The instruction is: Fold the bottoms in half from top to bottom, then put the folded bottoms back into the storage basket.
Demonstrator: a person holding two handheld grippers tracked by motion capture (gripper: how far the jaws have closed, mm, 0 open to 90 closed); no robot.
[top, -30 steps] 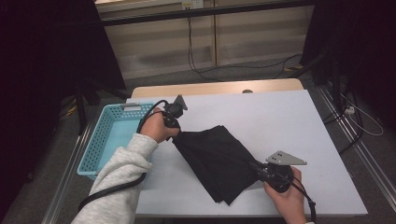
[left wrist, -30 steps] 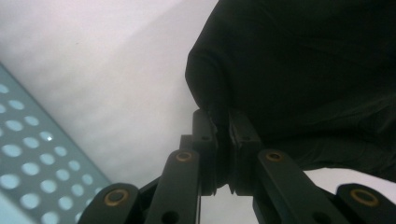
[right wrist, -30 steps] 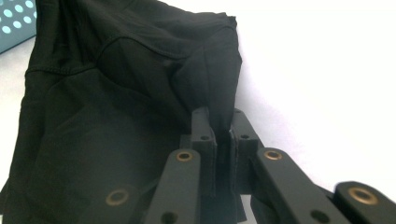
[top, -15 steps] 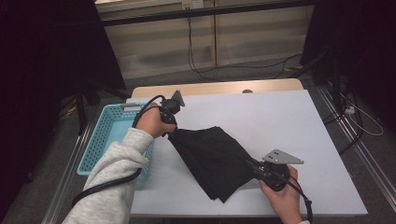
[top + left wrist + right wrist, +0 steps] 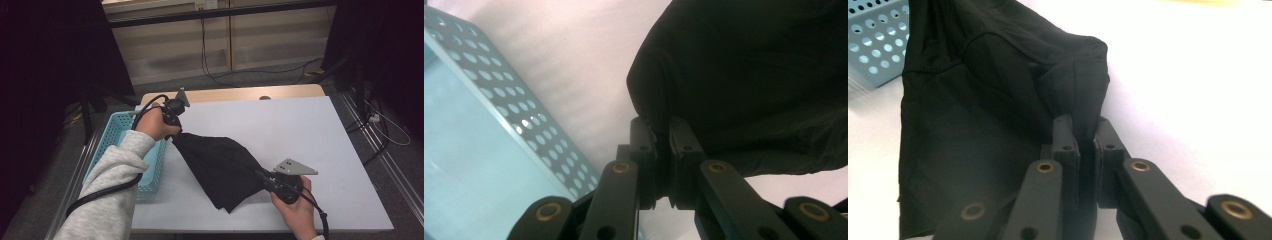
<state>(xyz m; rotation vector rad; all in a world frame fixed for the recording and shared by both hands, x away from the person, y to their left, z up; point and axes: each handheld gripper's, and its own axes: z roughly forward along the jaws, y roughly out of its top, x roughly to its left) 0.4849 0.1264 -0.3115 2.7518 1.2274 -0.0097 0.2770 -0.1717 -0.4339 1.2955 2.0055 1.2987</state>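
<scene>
A black cloth lies folded across the middle of the white table. My left gripper is shut on the cloth's far left corner, lifted a little off the table beside the basket. The left gripper view has the cloth pinched between the jaws of my left gripper. My right gripper is shut on the near right corner, low over the table. Seen from the right gripper view, a bunched fold of cloth sits clamped in my right gripper.
A light blue perforated basket stands at the table's left edge, close under my left hand; its wall fills the left of the left gripper view. Cables trail from both grippers. The table's right half is bare white.
My left hand has risen and moved away from me toward the basket's far end, pulling the cloth's corner up and stretching it. The right hand has stayed put.
</scene>
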